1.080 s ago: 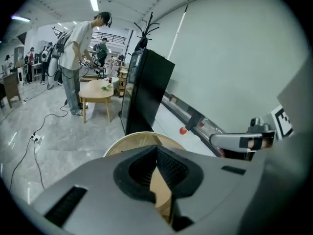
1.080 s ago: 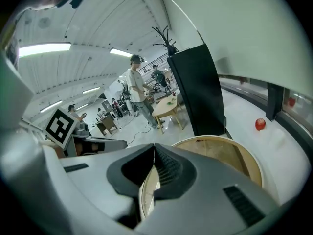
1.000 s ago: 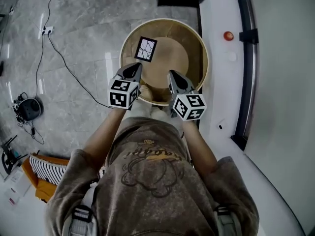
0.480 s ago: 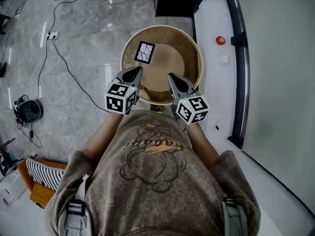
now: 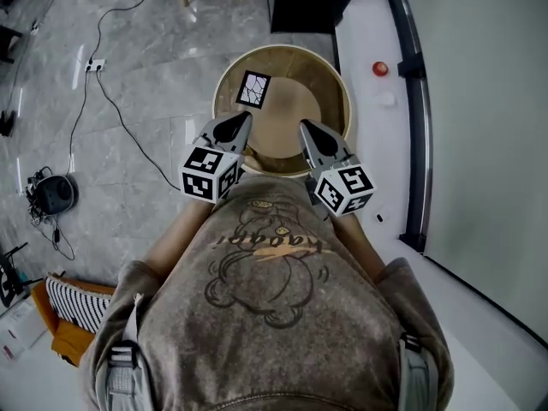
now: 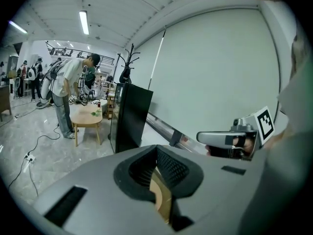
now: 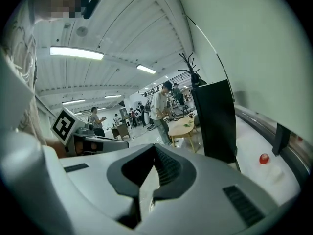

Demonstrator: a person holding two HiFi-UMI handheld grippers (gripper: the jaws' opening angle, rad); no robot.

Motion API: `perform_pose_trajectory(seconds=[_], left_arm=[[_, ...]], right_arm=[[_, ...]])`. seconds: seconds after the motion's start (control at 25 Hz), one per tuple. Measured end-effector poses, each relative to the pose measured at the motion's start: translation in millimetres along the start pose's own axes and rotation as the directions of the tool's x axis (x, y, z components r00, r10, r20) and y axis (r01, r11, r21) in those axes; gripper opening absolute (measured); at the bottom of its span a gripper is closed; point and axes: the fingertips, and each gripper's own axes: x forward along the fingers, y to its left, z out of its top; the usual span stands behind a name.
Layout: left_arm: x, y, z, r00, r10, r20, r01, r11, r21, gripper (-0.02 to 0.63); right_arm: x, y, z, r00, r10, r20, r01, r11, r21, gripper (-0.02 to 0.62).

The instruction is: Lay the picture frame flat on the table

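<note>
First, the head view. The left gripper [image 5: 243, 122] and the right gripper [image 5: 306, 128] are held side by side above the near edge of the round wooden table [image 5: 332, 101], tips pointing away from the person. Each tapers to a closed point. The picture frame [image 5: 253, 90] lies flat on the tabletop, just beyond the tip of the left gripper and clear of it. From the right gripper it lies farther off, ahead and to the left. A small red object [image 5: 379, 68] sits on the white ledge [image 5: 364, 32], well to the right of the right gripper.

Next, the left gripper view. The left gripper [image 6: 157, 150] has its jaws fully together, with nothing clamped between them. The right gripper [image 6: 203, 137] shows off to its right. A black panel [image 6: 129, 116] stands ahead and to the left.

Finally, the right gripper view. The right gripper [image 7: 154, 148] has its pads meeting at the tips and carries nothing. The left gripper [image 7: 124, 142] shows to its left. The black panel [image 7: 214, 119] stands ahead and to the right, with the small red object [image 7: 264, 158] farther right.
</note>
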Motion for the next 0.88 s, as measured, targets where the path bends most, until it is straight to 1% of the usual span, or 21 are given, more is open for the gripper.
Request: perform_pose_trajectory(seconds=[0.24, 0.4, 0.6, 0.88], left_arm=[[-16.8, 0.5, 17.2, 0.998, 0.020, 0.063, -0.022, 0.999, 0.034, 0.017], [-26.1, 1.9, 23.4, 0.995, 0.040, 0.092, -0.045, 0.998, 0.043, 0.017], [-31.5, 2.3, 24.8, 0.994, 0.047, 0.096, -0.051, 0.998, 0.044, 0.017], [-30.7, -2.1, 20.5, 0.995, 0.045, 0.091, -0.048, 0.998, 0.038, 0.017]], right_arm=[[-10.9, 2.7, 9.6, 0.999, -0.011, 0.035, 0.012, 1.000, -0.017, 0.018], [-14.8, 3.9, 12.6, 0.999, -0.015, 0.049, 0.016, 1.000, -0.020, 0.018], [-14.6, 10.1, 13.1, 0.999, -0.007, 0.049, 0.009, 0.999, -0.032, 0.018], [-15.2, 13.2, 9.4, 0.999, -0.005, 0.051, 0.006, 1.000, -0.021, 0.018]])
